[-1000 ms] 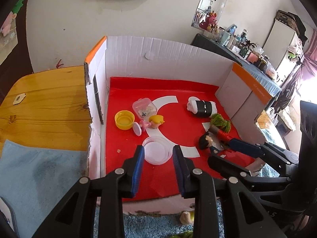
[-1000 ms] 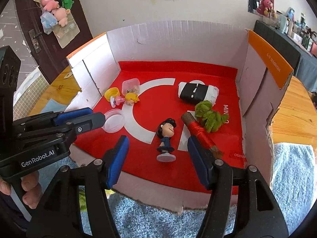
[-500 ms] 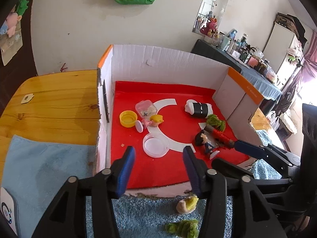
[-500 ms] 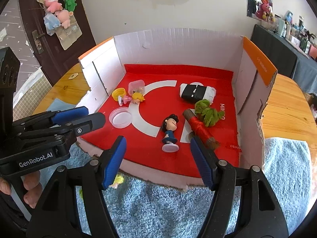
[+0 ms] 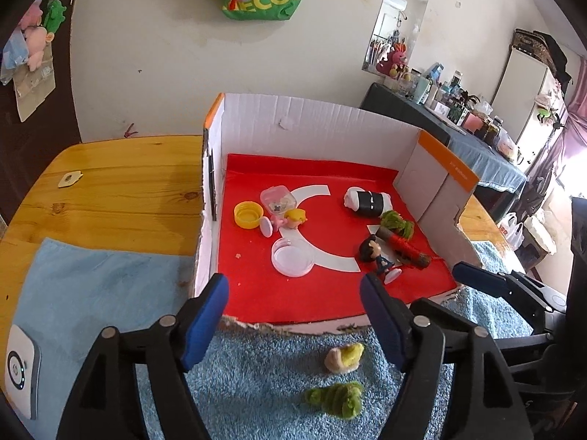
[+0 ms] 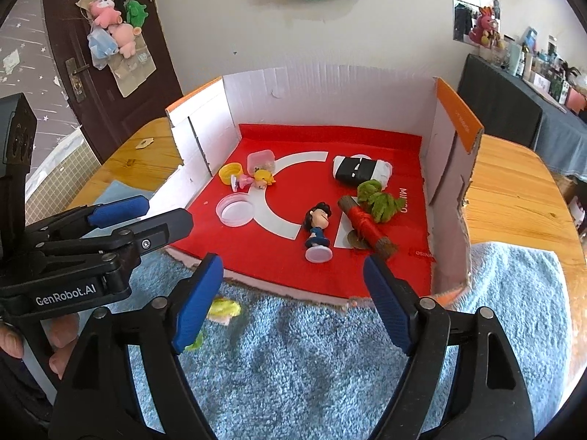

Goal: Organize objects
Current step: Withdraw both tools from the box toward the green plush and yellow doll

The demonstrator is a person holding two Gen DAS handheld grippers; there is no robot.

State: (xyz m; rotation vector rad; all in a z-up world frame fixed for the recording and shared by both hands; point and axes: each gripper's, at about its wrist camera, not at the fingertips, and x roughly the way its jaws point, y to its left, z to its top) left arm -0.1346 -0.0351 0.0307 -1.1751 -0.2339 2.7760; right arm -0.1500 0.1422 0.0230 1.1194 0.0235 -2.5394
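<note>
An open cardboard box (image 5: 312,124) with a red floor holds a clear round lid (image 5: 293,258), a dark-haired figurine (image 6: 317,229), a yellow cap (image 5: 248,214), a small clear tub (image 5: 277,200), a blonde doll (image 5: 291,218), a black-and-white roll (image 6: 361,170), a green plush (image 6: 379,200) and a red-wrapped stick (image 6: 365,225). My left gripper (image 5: 293,289) hangs before the box's front edge, its jaws opening with nothing between them. My right gripper (image 6: 293,269) is beside it, also opening and empty.
On the blue towel (image 5: 256,366) in front of the box lie a small yellow toy (image 5: 346,355) and a green fuzzy toy (image 5: 339,398). A white device (image 5: 20,374) rests on a pale blue cloth (image 5: 91,286). The wooden table (image 6: 513,190) flanks the box.
Both grippers have drawn back out of the box and their jaws have widened. The lid and the figurine stay on the red floor. The two toys on the towel have come into view.
</note>
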